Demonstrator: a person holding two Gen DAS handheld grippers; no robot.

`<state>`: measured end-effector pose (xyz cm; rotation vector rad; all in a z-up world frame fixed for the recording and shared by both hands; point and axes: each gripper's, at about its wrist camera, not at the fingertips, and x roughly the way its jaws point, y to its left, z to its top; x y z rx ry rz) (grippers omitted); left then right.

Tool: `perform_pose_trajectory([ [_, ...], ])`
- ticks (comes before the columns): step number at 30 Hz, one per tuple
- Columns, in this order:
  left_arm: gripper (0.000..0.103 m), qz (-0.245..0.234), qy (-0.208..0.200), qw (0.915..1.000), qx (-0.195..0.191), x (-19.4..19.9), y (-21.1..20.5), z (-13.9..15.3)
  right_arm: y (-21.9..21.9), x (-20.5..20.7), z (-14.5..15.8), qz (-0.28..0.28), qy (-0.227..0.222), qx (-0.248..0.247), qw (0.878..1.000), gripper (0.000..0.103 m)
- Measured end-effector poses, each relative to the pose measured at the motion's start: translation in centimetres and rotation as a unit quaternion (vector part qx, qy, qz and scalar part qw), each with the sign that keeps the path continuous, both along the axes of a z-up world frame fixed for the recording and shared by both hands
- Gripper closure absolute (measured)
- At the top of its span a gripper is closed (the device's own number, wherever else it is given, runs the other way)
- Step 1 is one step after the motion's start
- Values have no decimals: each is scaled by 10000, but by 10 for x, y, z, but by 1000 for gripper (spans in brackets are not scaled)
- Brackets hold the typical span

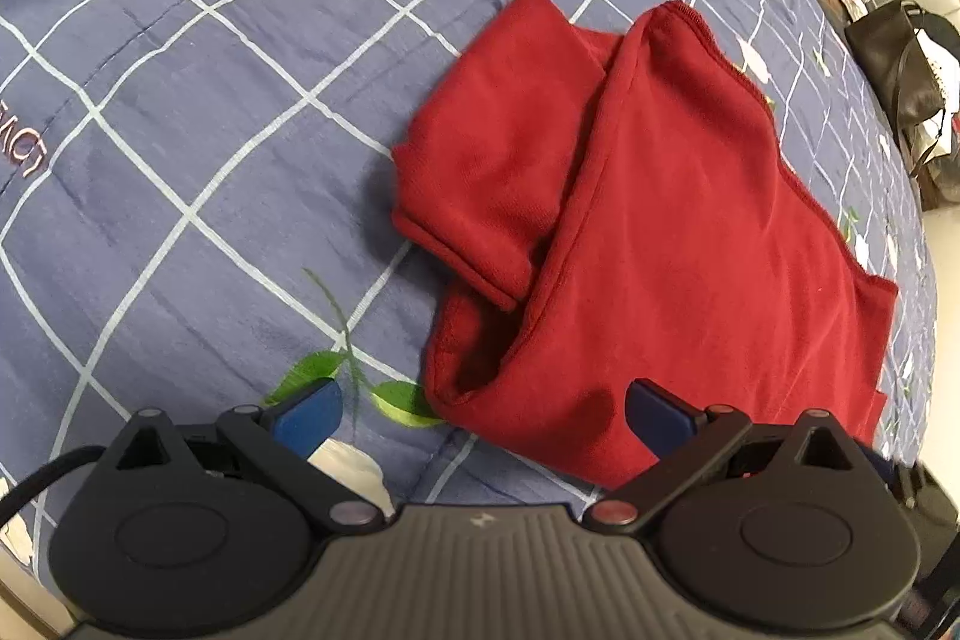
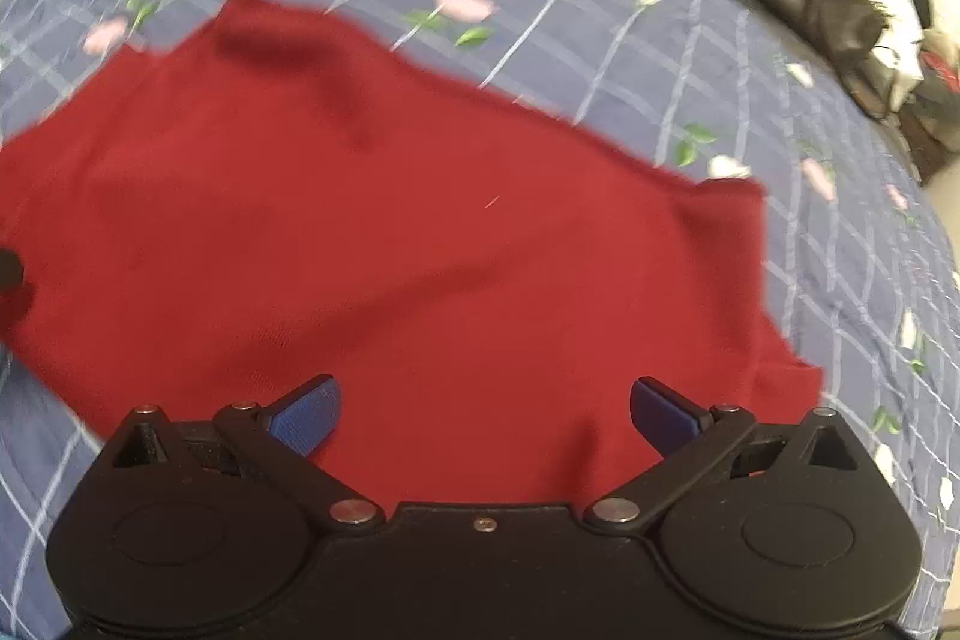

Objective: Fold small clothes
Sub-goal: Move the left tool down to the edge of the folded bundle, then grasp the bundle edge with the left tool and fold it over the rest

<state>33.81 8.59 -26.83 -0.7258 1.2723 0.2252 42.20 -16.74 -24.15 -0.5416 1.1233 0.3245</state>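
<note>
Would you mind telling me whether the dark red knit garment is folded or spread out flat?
Partly folded: the dark red knit garment has one sleeve doubled over its body, a fold ridge running lengthwise; the rest lies flat on the blue checked bedspread.

garment (image 1: 690, 220): a dark red knit piece, soft and matte, with stitched hems
state: partly folded; one side flap lay doubled over the middle, a hemmed sleeve-like end stuck out from under it
pose: flat, with shallow creases and a loose open pocket at the near hem
place: on the bed (image 1: 210, 130), toward its right edge
right view: garment (image 2: 390, 250) was blurred, spread wide and flat
</note>
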Motion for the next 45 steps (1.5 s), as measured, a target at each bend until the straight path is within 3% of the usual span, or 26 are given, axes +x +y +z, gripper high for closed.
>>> perform_pose_trajectory([
  [4, 0, -6, 92, 10000, 34, 4, 0, -3, -7, -19, -9, -162, 57, 19, 9999, 1],
  [8, 0, 18, 176, 9998, 4, 8, 3, -6, -18, -34, -18, -446, 399, -31, 9982, 1],
  [11, 0, -62, 213, 9998, -2, 10, 4, -7, -21, -43, -19, -415, 320, -23, 9986, 0],
  [14, 0, -56, 273, 9996, -49, 18, 4, -7, -22, -43, -21, -468, 342, -13, 9983, 0],
  [20, 1, 20, -131, 9999, 89, 36, 7, 1, -19, -36, -23, -661, 408, -45, 9970, 0],
  [25, 1, -83, 33, 10000, -32, 50, 16, -11, -29, -33, -28, -825, 474, 115, 9954, 0],
  [31, 10, 24, 29, 9998, -178, 46, 20, -9, -34, -29, -30, -956, 531, 230, 9937, 0],
  [39, 40, -57, -151, 9992, -363, 46, 14, -2, -33, -29, -32, -1073, 472, 178, 9929, 0],
  [45, 47, 44, 31, 9995, -301, 50, 14, -8, -34, -29, -32, -1089, 466, 199, 9928, 0],
])
